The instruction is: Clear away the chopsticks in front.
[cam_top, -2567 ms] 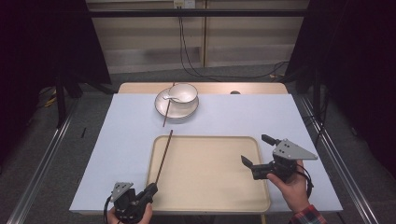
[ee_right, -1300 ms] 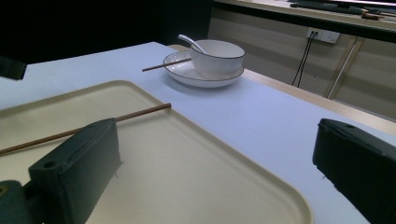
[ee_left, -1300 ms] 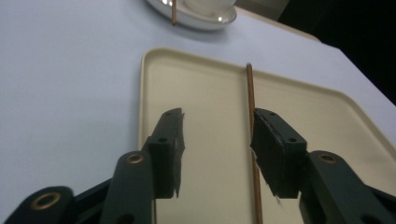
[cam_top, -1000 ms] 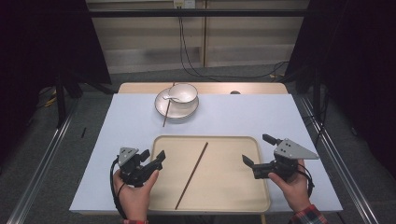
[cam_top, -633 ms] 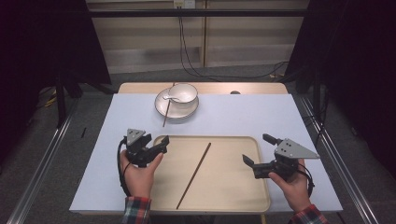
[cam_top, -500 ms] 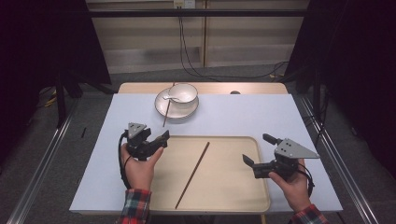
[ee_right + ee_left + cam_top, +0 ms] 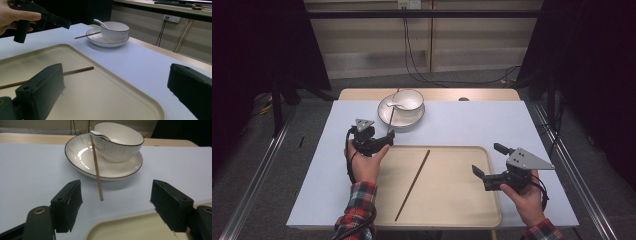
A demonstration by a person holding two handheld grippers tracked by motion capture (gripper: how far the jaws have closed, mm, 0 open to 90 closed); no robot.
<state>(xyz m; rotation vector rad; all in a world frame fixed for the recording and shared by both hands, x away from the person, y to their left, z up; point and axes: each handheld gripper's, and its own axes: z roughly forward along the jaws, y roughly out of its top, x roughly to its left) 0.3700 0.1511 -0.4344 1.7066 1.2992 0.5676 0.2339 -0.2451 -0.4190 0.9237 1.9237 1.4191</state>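
I'm bringing the left tool, jaws just opened wide and empty, toward the chopstick leaning on the plate beside the bowl. Grabbing its free end carelessly could lever the bowl over. The right tool is hanging released above the tray.

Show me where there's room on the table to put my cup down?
The right half of the tray, between the chopstick and the right gripper, is bare. So is the table right of the plate. It's crowded near the plate, where the left gripper reaches for the second chopstick.
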